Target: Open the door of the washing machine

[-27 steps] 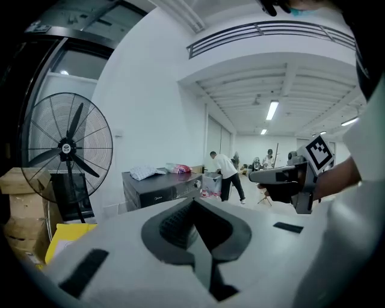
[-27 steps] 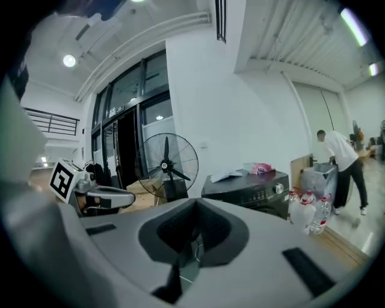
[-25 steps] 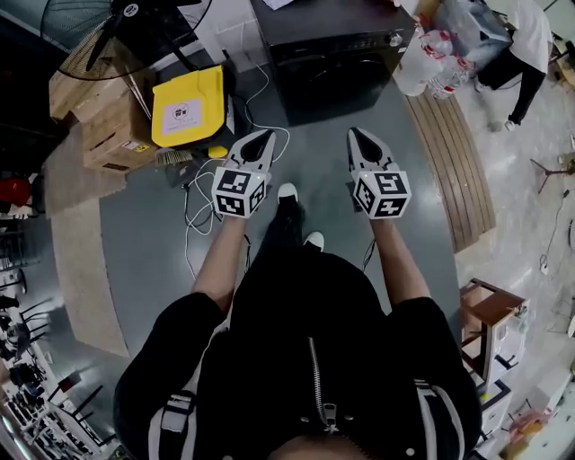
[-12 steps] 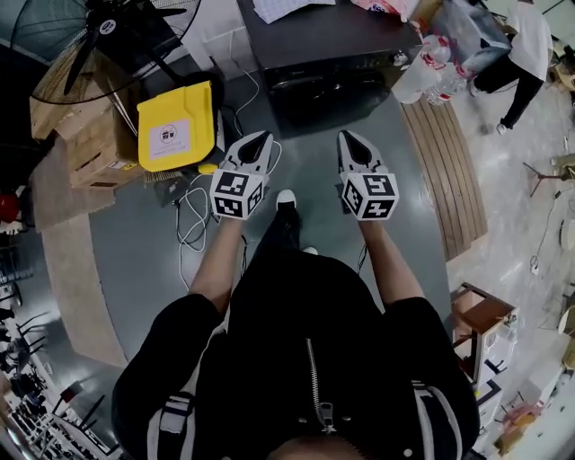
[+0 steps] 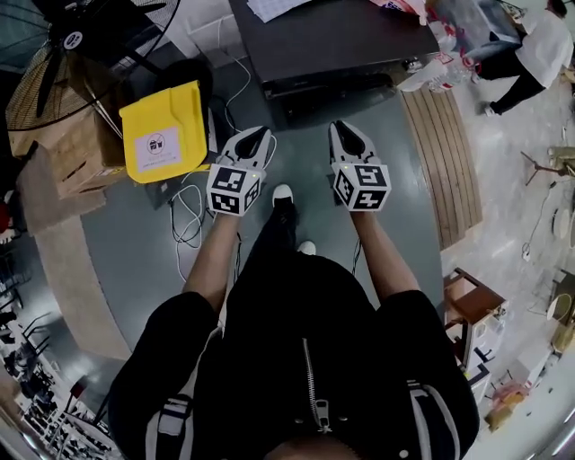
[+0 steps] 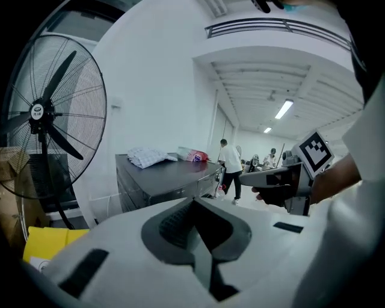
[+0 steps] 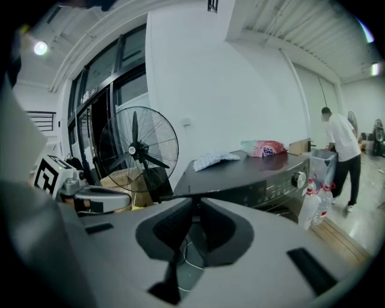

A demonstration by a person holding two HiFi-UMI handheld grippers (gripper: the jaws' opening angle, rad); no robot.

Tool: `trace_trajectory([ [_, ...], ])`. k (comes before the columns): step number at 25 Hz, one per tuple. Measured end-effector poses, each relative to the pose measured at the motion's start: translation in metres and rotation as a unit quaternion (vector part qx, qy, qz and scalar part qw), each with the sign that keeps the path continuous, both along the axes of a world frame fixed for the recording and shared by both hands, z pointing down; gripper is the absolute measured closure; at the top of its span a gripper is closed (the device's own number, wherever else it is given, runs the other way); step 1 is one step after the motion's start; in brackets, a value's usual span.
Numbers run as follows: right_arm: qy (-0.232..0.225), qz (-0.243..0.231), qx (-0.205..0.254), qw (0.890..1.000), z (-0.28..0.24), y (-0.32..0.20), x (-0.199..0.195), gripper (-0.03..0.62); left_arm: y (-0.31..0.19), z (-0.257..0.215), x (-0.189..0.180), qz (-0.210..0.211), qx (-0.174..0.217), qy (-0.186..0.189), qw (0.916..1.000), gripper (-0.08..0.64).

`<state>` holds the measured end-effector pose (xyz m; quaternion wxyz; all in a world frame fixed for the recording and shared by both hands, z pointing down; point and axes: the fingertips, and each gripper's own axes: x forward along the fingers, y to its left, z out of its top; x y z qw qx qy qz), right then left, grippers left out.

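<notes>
Head view looks down on a person holding the left gripper (image 5: 254,135) and right gripper (image 5: 344,128) side by side over the grey floor (image 5: 135,260), both pointing at the washer (image 5: 332,40). The washer stands at the floor's far edge, well apart from both grippers, with a cloth (image 5: 278,7) on its top. In the left gripper view the jaws are pressed together with nothing between them. In the right gripper view the jaws are opening, with a narrow gap and nothing in it; the washer's knob (image 7: 299,178) shows ahead. A yellow box (image 5: 162,130) and a fan (image 5: 54,54) sit toward the floor's far left corner, and bottles (image 5: 440,76) stand just beside the washer's right side.
</notes>
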<state>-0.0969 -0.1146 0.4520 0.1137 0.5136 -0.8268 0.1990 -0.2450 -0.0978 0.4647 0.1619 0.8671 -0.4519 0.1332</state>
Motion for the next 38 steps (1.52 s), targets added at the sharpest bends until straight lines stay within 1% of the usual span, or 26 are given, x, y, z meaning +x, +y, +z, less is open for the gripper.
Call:
trace_trajectory([
  [4, -0.002, 0.009, -0.039, 0.999, 0.038, -0.025, -0.01, 0.529, -0.019, 0.032, -0.007, 0.006, -0.025, -0.001, 0.9997, 0.557],
  [8, -0.003, 0.026, -0.089, 0.996, 0.086, -0.036, -0.019, 0.516, -0.03, 0.064, -0.012, 0.021, -0.047, -0.004, 0.9987, 0.557],
  [11, -0.003, 0.042, -0.126, 0.991, 0.121, -0.042, -0.026, 0.48, -0.038, 0.081, -0.017, 0.025, -0.057, -0.003, 0.9981, 0.557],
  [12, -0.004, 0.046, -0.14, 0.989, 0.133, -0.044, -0.029, 0.458, -0.04, 0.085, -0.02, 0.024, -0.06, -0.002, 0.9979, 0.557],
  [16, 0.007, 0.065, -0.19, 0.98, 0.181, -0.056, -0.039, 0.414, -0.05, 0.102, -0.033, 0.017, -0.069, 0.001, 0.9975, 0.557],
  [20, 0.007, 0.098, -0.238, 0.966, 0.226, -0.071, -0.039, 0.381, -0.059, 0.115, -0.043, 0.009, -0.078, 0.005, 0.9969, 0.557],
  [23, -0.002, 0.133, -0.271, 0.953, 0.258, -0.082, -0.04, 0.36, -0.062, 0.124, -0.054, -0.001, -0.086, 0.008, 0.9963, 0.557],
  [27, -0.008, 0.203, -0.316, 0.927, 0.301, -0.089, -0.032, 0.347, -0.059, 0.138, -0.068, -0.013, -0.101, 0.011, 0.9948, 0.557],
  [29, -0.009, 0.227, -0.33, 0.916, 0.318, -0.094, -0.028, 0.345, -0.056, 0.145, -0.072, -0.019, -0.109, 0.012, 0.9938, 0.557],
  [31, -0.012, 0.239, -0.338, 0.91, 0.33, -0.102, -0.029, 0.344, -0.054, 0.151, -0.078, -0.026, -0.117, 0.011, 0.9927, 0.557],
  [34, -0.013, 0.25, -0.343, 0.905, 0.341, -0.109, -0.035, 0.344, -0.049, 0.16, -0.09, -0.038, -0.13, 0.007, 0.9908, 0.557],
  [36, -0.014, 0.264, -0.349, 0.899, 0.348, -0.111, -0.035, 0.347, -0.046, 0.164, -0.095, -0.046, -0.136, 0.006, 0.9896, 0.557],
  [37, -0.014, 0.272, -0.354, 0.895, 0.351, -0.111, -0.033, 0.355, -0.045, 0.166, -0.097, -0.05, -0.139, 0.007, 0.989, 0.557],
  [38, -0.016, 0.279, -0.358, 0.891, 0.354, -0.11, -0.031, 0.378, -0.044, 0.167, -0.099, -0.055, -0.142, 0.008, 0.9884, 0.557],
])
